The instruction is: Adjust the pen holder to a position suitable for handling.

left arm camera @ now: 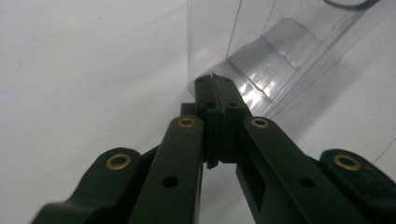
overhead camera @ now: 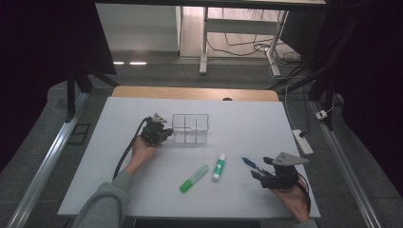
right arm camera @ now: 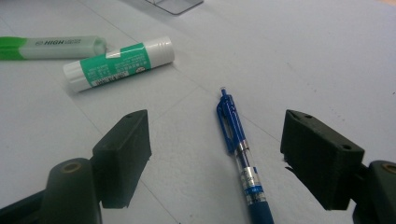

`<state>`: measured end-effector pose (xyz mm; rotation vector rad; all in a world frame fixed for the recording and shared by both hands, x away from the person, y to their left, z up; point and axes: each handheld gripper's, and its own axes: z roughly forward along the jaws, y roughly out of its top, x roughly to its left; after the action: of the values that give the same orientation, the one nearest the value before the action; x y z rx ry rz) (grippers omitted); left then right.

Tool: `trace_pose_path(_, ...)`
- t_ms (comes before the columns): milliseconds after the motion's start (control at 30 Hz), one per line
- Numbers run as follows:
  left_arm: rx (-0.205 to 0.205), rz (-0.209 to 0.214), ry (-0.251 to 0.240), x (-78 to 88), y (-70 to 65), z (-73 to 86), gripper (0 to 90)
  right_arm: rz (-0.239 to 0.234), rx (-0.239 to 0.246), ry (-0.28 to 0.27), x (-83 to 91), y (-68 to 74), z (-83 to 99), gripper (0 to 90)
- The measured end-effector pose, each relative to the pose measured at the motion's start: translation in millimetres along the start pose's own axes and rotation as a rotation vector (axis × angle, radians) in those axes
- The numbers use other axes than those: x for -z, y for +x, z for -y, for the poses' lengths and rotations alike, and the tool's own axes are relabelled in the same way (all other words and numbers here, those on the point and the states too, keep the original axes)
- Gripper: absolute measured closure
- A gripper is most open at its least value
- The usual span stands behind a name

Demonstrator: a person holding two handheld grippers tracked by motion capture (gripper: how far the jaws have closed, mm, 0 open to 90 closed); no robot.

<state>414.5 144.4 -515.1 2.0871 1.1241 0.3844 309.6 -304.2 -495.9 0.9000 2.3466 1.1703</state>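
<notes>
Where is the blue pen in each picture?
High view: the blue pen lies right of centre, just ahead of the right gripper.
Left gripper view: not in it.
Right gripper view: the pen lies at lower centre, between the open jaws.
Shared landmark: the green-and-white glue stick, left of the pen.

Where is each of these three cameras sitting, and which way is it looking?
High view: above the person's side, looking forward and down on the table; forearms and both grippers show.
Left gripper view: on the left gripper, jaws shut on the wall of the clear box.
Right gripper view: on the right gripper, open around the blue pen.
Shared: glue stick and highlighter show in the high and right views.
</notes>
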Motion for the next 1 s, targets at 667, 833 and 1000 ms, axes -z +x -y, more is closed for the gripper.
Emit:
trace_pose_path(667,-0.007,0.037,0.002,-15.3,-14.5,-12.7,88.4,-0.01,-0.004,0.004,-1.6,-0.1,0.5,24.0)
trace_pose_path(833,-0.02,0.037,0.003,-17.6,-17.4,-14.8,88.4,-0.012,-0.004,0.004,-1.9,0.0,0.6,24.0)
trace_pose_path(1000,-0.019,0.031,-0.005,-15.8,-16.4,-14.4,88.4,-0.013,-0.001,0.009,-1.7,0.2,0.5,24.0)
